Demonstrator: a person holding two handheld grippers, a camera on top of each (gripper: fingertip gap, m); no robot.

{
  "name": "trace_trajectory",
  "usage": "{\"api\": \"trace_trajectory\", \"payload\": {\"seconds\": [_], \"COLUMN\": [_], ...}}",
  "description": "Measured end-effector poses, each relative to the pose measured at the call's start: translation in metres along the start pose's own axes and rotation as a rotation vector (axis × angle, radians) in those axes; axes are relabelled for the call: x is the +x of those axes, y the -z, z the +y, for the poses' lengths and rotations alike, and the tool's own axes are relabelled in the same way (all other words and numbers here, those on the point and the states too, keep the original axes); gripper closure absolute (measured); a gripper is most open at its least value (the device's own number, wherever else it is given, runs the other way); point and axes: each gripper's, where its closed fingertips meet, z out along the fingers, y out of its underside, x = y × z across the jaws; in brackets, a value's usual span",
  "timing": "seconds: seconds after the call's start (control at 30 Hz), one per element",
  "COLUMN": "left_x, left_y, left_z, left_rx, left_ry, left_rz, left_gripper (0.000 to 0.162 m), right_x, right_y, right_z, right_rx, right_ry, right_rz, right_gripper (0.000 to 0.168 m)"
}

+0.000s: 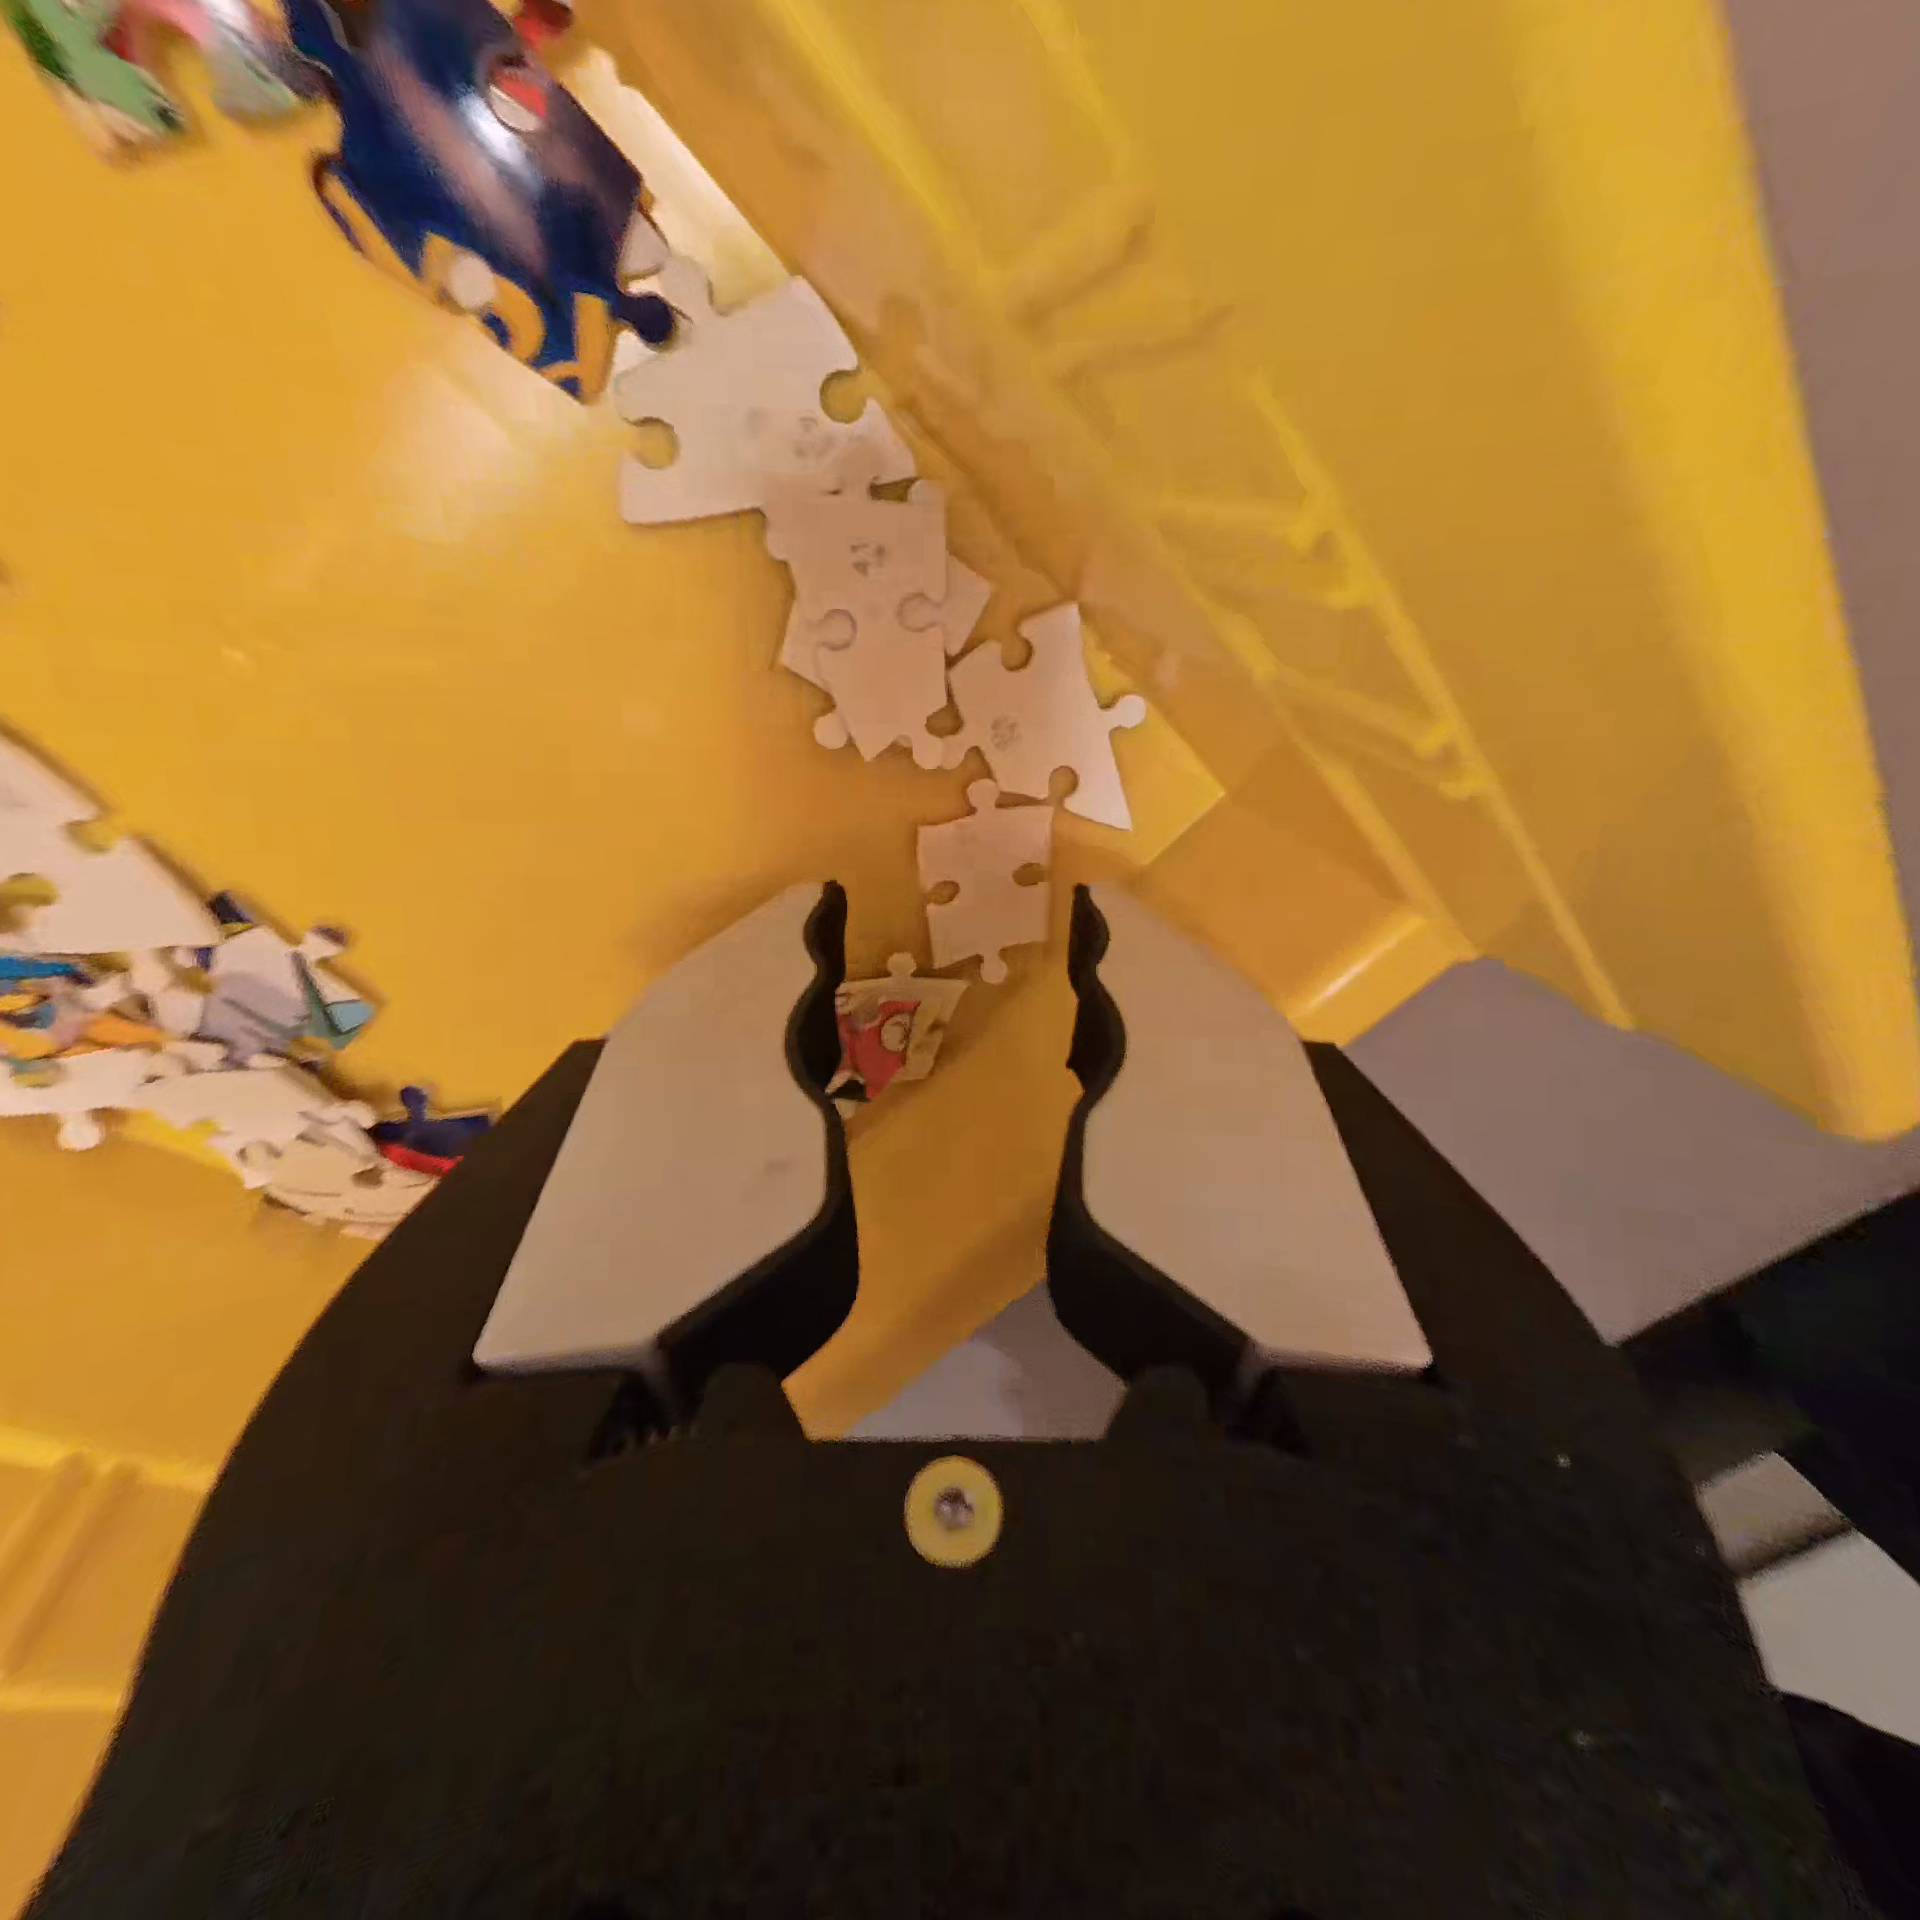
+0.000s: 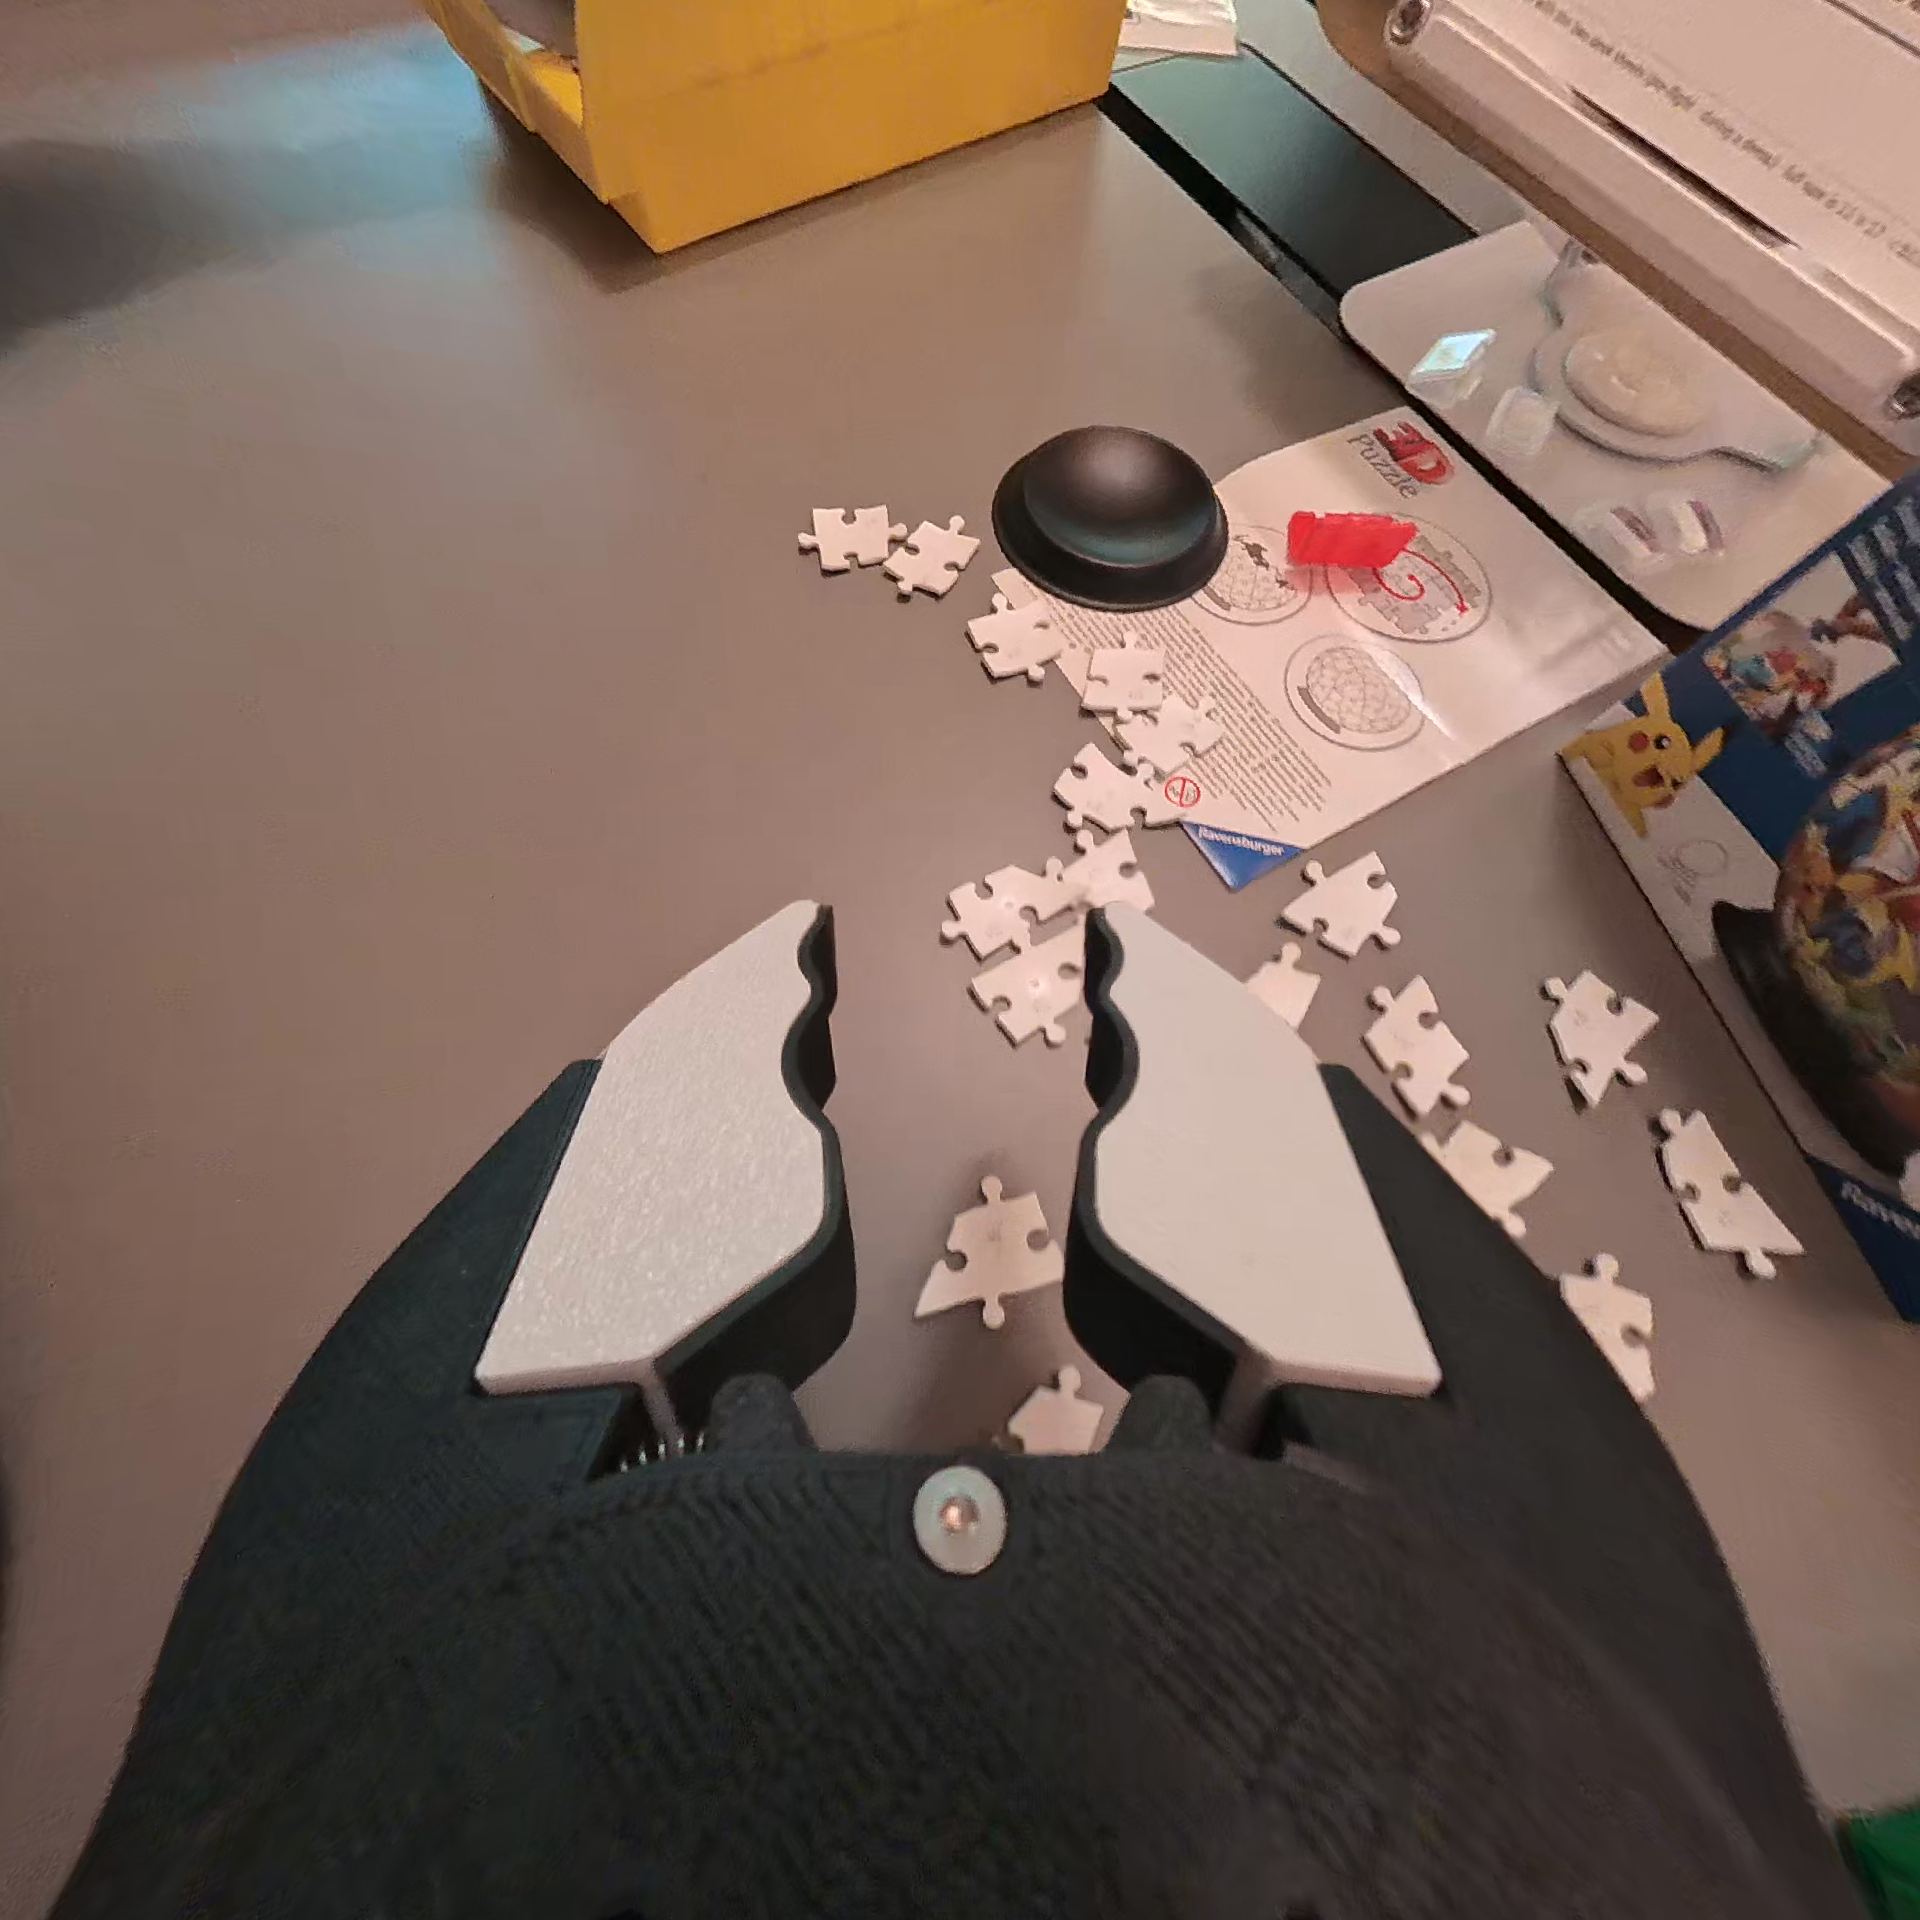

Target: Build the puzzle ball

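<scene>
In the left wrist view my left gripper (image 1: 951, 899) is open inside a yellow bin (image 1: 364, 623). A small red and white printed puzzle piece (image 1: 894, 1034) lies between its fingers, and a white face-down piece (image 1: 985, 894) lies just past the tips. More white pieces (image 1: 748, 405) run along the bin wall. A blue joined section (image 1: 488, 187) sits at the top left. In the right wrist view my right gripper (image 2: 956, 920) is open and empty above the grey table (image 2: 416, 727). Several white face-down pieces (image 2: 992, 1252) lie scattered under and beyond it.
A black round stand (image 2: 1107, 520) and a red plastic part (image 2: 1345, 540) rest by an instruction sheet (image 2: 1382, 717). The puzzle box (image 2: 1808, 862) stands at the right. A clear blister pack (image 2: 1600, 395) lies behind. The yellow bin (image 2: 831, 114) shows at the table's far side. The gap from one gripper's tips to the other's is roughly 45 centimetres. The clear blister pack (image 2: 1600, 395) is about 40 centimetres from my right fingertips.
</scene>
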Motion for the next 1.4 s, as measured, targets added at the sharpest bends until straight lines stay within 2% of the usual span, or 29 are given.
{"api": "trace_trajectory", "payload": {"seconds": [0.03, 0.13, 0.37, 0.47, 0.63, 0.8, 0.93, 1.17, 1.27, 1.4], "left_x": [0.002, 0.001, -0.004, -0.021, -0.024, -0.04, -0.034, -0.016, -0.012, -0.017], "left_y": [-0.002, -0.003, -0.003, -0.002, -0.003, 0.006, 0.019, 0.001, -0.003, -0.004], "left_z": [-0.001, -0.002, -0.004, -0.007, -0.008, -0.011, -0.017, 0.002, -0.006, -0.006], "left_rx": [-0.015, -0.062, -0.112, -0.082, -0.039, 0.018, 0.101, -0.075, -0.053, -0.086], "left_ry": [0.02, 0.057, 0.13, 0.179, 0.172, 0.155, 0.193, 0.066, 0.066, 0.019], "left_rz": [0.021, 0.0, -0.114, -0.199, -0.174, -0.247, -0.185, -0.135, -0.098, -0.137], "left_gripper": [0.119, 0.107, 0.1, 0.109, 0.109, 0.114, 0.115, 0.122, 0.126, 0.138], "right_x": [0.001, 0.005, 0.007, 0.008, 0.009, 0.009, 0.008, 0.008, 0.005, 0.006], "right_y": [0.003, 0.01, 0.013, 0.015, 0.02, 0.02, 0.021, 0.02, 0.02, 0.021], "right_z": [0.003, 0.011, 0.016, 0.018, 0.021, 0.024, 0.025, 0.023, 0.024, 0.026], "right_rx": [-0.003, -0.002, 0.033, 0.031, 0.049, 0.049, 0.043, 0.042, 0.03, 0.023], "right_ry": [-0.008, -0.026, -0.044, -0.04, -0.046, -0.059, -0.05, -0.052, -0.04, -0.042], "right_rz": [0.014, 0.041, 0.071, 0.078, 0.088, 0.093, 0.094, 0.09, 0.086, 0.092], "right_gripper": [0.122, 0.121, 0.121, 0.121, 0.121, 0.121, 0.121, 0.121, 0.12, 0.12]}}
